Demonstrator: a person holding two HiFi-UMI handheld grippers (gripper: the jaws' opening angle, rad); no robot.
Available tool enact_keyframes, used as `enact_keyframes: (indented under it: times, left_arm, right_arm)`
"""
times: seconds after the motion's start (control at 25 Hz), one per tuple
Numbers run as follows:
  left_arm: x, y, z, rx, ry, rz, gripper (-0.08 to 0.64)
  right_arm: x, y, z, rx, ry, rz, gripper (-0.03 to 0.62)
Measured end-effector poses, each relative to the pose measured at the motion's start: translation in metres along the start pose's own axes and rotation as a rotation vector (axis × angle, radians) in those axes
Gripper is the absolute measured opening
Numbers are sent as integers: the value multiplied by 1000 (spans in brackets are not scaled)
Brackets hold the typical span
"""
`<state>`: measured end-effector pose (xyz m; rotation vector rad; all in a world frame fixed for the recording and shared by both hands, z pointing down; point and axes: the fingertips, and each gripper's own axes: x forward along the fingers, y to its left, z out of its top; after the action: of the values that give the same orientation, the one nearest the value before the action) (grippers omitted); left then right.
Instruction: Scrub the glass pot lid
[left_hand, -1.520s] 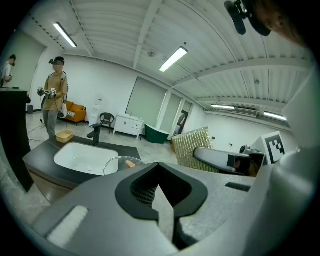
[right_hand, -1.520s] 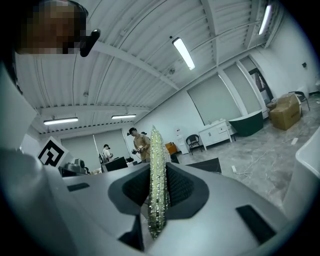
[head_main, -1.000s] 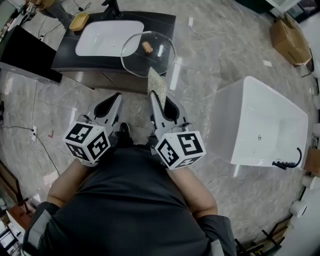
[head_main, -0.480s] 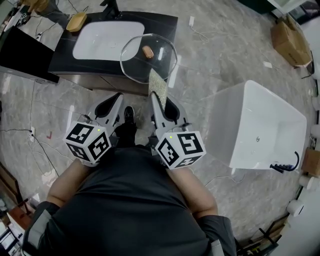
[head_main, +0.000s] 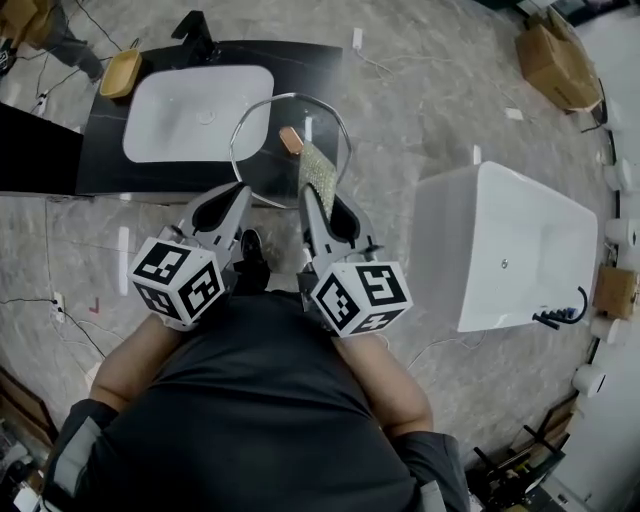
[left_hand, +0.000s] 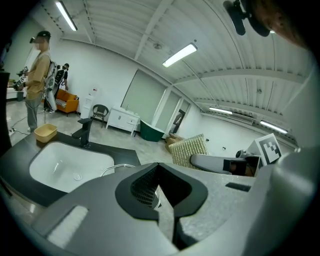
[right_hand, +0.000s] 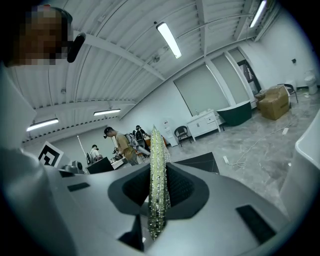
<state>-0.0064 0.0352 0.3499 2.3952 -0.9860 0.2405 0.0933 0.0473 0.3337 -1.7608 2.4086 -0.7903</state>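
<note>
Standing at the counter with the pad ready, about to start on the lid.

The lid (head_main: 265, 155) is lying flat on the counter (head_main: 110, 175) just right of the sink (head_main: 200, 115), knob (head_main: 291, 139) up, its near rim reaching the counter's front edge. It is sitting straight ahead of both tongs. The right tongs (head_main: 318, 195) are pinching a scrub pad (head_main: 318, 170) on edge, its long side pointing forward, so its far end is showing over the lid's near-right part. I'd judge this hand the one to lead, with a short push forward and down. The left tongs (head_main: 236, 192) are pressed together with nothing held that I can make out, tips aiming at the lid's near rim on the sink side. The person is holding both grippers tucked close to the waist, side by side.
</note>
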Motion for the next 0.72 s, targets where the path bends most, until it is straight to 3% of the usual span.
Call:
enact_keyframes:
  times: [0.2, 0.44, 0.72]
  left_arm:
    - [15, 36, 22, -16, 2, -39, 0]
    - [29, 70, 35, -56, 5, -58, 0]
    - [52, 86, 54, -83, -24, 4, 0]
  right_arm:
    - [40, 4, 8, -3, 13, -45, 64]
    - [68, 2, 27, -116, 8, -112, 64]
    - [93, -31, 41, -48, 27, -103, 64]
